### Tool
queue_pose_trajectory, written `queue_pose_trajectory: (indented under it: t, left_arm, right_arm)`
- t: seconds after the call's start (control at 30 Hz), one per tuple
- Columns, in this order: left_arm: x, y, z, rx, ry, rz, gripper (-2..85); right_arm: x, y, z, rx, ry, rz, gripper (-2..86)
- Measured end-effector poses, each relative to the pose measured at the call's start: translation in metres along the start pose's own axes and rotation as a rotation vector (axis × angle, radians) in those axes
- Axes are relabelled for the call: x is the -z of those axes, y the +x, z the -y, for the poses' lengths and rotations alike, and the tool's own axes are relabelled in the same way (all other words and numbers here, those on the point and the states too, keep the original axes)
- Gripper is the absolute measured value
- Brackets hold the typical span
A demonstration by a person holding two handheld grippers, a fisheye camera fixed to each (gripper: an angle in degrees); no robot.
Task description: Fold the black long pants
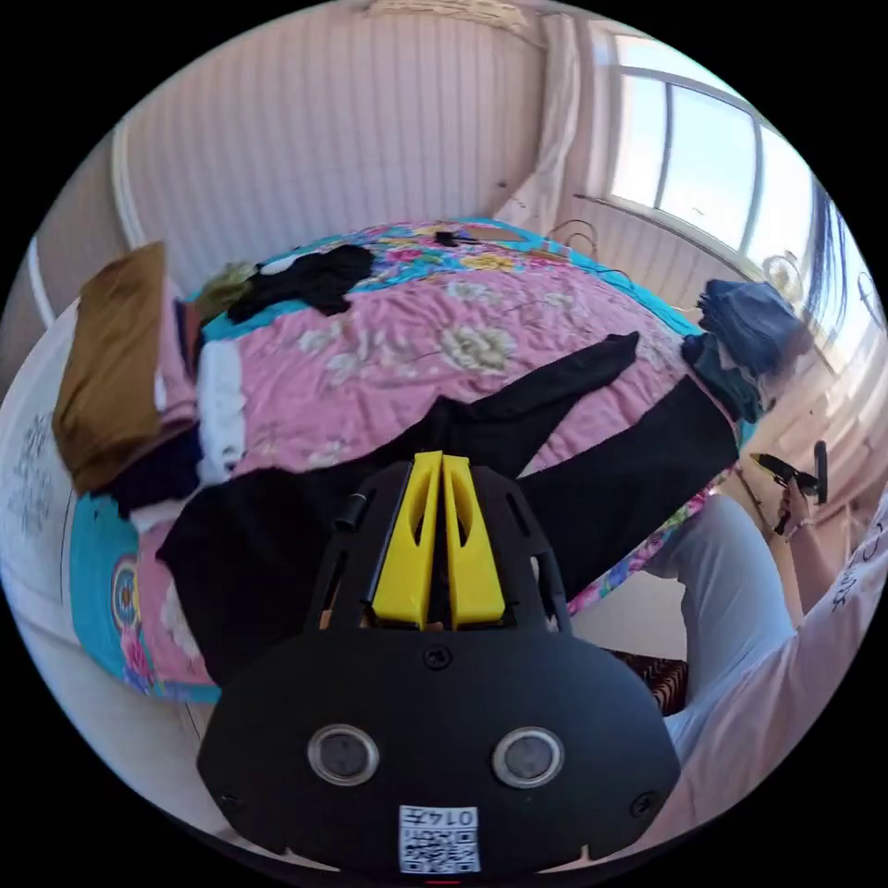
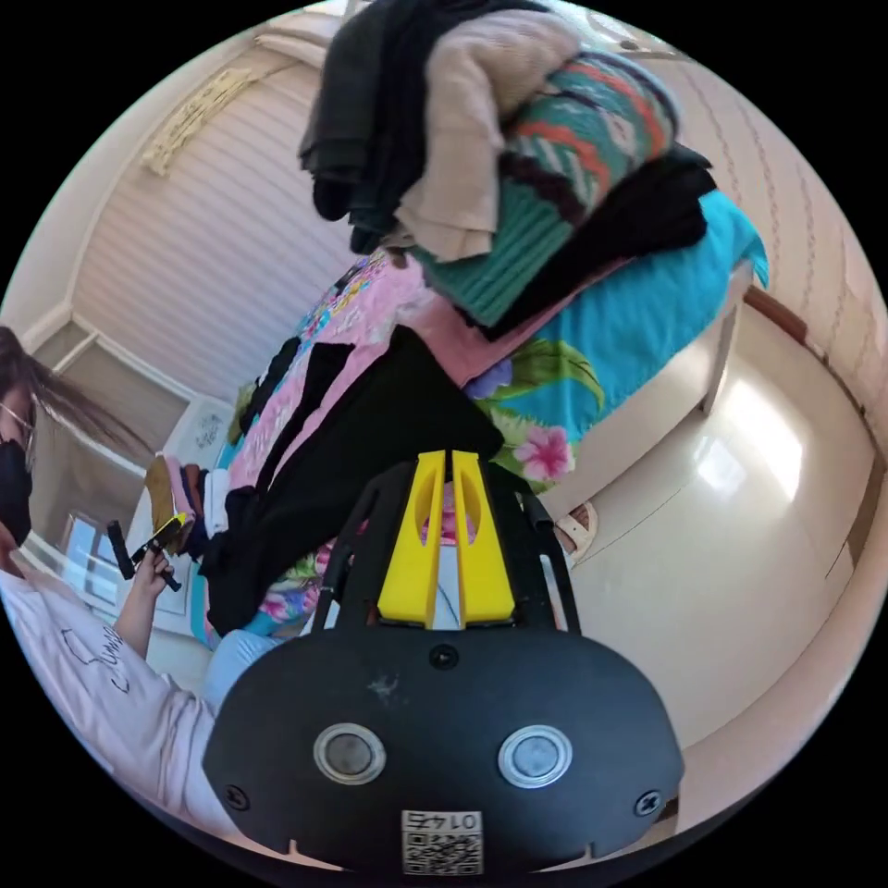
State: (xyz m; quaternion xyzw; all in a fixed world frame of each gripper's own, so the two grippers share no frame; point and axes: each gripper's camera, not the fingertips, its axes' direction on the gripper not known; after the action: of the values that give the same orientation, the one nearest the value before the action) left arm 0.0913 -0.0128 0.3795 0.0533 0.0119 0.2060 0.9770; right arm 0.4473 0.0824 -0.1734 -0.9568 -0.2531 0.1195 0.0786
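Black long pants (image 1: 573,462) lie spread flat on the pink floral bedspread (image 1: 388,370), legs fanned toward the far right. Left gripper (image 1: 442,462) hovers over them, yellow jaws together, empty. Right gripper (image 2: 444,462) likewise closed, empty, near the clothes pile (image 2: 518,176).

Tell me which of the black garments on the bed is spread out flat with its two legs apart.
The black long pants beyond the left gripper on the pink quilt. The other black garment lies crumpled near the wall.
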Motion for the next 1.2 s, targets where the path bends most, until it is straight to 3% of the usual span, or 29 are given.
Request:
queue_pose_trajectory:
  t: [0.17, 0.3, 0.43, 0.5, 0.7, 0.87, 1.0, 1.07, 1.2]
  left_arm:
    - [0.089, -0.132, -0.157, 0.531, 0.024, 0.180, -0.6]
    - [0.116, -0.182, -0.221, 0.703, 0.071, 0.168, 1.9]
    - [0.130, -0.231, -0.280, 0.909, 0.162, 0.124, 6.7]
    - [0.137, -0.247, -0.296, 0.946, 0.207, 0.143, 7.7]
    - [0.121, -0.280, -0.309, 0.862, 0.188, 0.114, 10.4]
    - [0.101, -0.296, -0.309, 0.823, 0.115, 0.077, 9.2]
    - [0.112, -0.301, -0.317, 0.819, 0.163, 0.036, 2.2]
    - [0.127, -0.302, -0.321, 0.827, 0.209, 0.027, -0.1]
    - [0.174, -0.306, -0.319, 0.786, 0.302, 0.119, -0.9]
  right_arm:
    - [-0.062, -0.184, 0.044, 0.388, -0.215, 0.072, 1.2]
    - [-0.148, -0.390, 0.060, 0.722, -0.403, 0.319, 2.4]
    - [-0.210, -0.592, 0.031, 1.082, -0.527, 0.435, 4.1]
    - [-0.246, -0.711, 0.001, 1.276, -0.557, 0.437, 5.2]
    - [-0.333, -0.932, -0.092, 1.617, -0.672, 0.382, 8.2]
    - [-0.388, -1.031, -0.161, 1.768, -0.696, 0.245, 10.0]
    - [-0.429, -1.076, -0.181, 1.790, -0.630, 0.087, 8.1]
    - [-0.442, -1.089, -0.180, 1.778, -0.728, 0.085, 4.4]
    - [-0.426, -1.119, -0.170, 1.827, -0.628, 0.149, 1.0]
